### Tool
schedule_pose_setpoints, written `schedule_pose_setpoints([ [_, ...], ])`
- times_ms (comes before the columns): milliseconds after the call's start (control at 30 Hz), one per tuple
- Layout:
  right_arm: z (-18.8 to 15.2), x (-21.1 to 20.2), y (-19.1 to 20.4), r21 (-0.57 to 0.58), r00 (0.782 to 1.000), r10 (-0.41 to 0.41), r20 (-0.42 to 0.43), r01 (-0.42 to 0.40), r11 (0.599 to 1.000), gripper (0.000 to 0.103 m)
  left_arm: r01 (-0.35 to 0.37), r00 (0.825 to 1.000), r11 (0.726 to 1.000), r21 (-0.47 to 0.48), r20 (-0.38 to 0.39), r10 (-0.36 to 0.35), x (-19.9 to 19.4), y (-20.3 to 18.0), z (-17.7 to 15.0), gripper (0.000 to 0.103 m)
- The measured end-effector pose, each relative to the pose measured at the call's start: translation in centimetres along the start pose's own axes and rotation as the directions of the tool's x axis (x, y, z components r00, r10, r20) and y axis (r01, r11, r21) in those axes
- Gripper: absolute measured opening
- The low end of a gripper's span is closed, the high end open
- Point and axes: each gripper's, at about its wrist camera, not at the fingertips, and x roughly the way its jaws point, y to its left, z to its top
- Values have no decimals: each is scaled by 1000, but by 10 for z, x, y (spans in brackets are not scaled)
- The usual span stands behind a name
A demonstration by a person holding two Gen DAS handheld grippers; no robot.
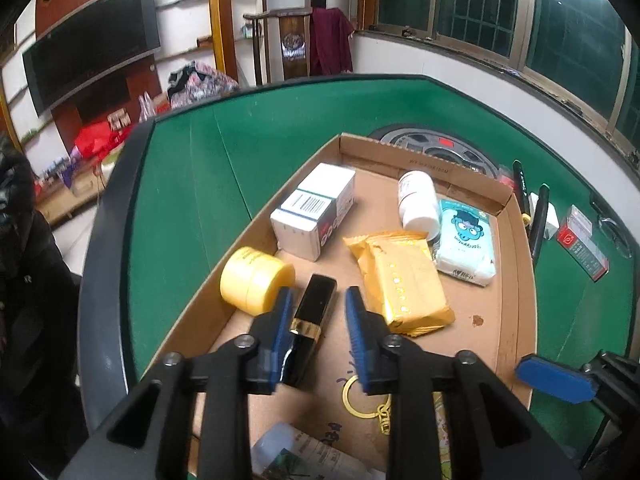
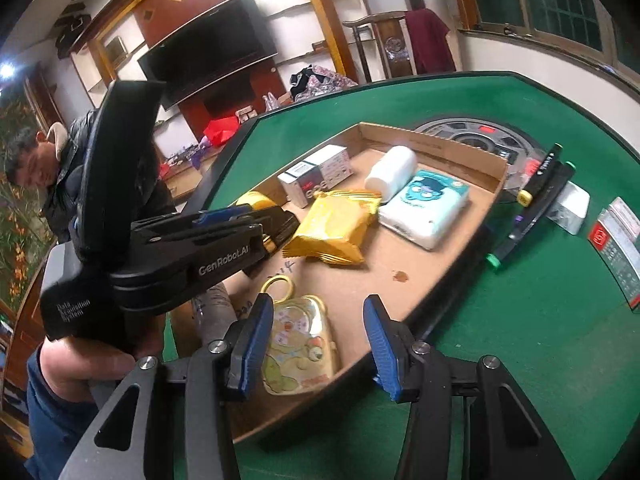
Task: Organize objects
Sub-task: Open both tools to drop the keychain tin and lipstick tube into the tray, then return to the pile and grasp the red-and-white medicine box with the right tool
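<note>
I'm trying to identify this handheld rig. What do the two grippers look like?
Both grippers, the left gripper and the right gripper, have black angular arms with triangular cut-outs, silver pivot screws and ribbed blue finger pads. The left one's black body carries white lettering, "GenRobot.AI". No cables show.

- A green table [image 1: 280, 128], dark-rimmed, with a round hub [image 1: 440, 146] in its middle.
- A dark TV [image 2: 212, 48] on the wall, between white shelves [image 2: 296, 12].
- A wooden chair [image 1: 294, 46] beyond the table — a maroon cloth [image 1: 330, 40] hangs over its back.
- Green-framed windows [image 1: 480, 4] line the right wall.
- A person in a dark jacket [image 2: 72, 168] at the left.
- A red bag [image 2: 222, 128] on the floor — clutter around it.
</note>
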Motion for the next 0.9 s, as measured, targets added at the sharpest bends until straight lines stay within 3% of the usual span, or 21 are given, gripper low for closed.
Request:
schedule_pose_setpoints([
  [67,0,-6,-5,14,1000,-7,13,7,1000,52,-21,999,999,24,32,20,-4,-5,0,41],
  [333,-2,-21,-24,51,999,-26,26,24,998,54,-58,993,994,90,107,48,-18,-23,0,49],
  [900,-7,-68,-77,158,993,-89,76,76,985,58,-79,976,973,218,218,31,-42,-76,-7,53],
])
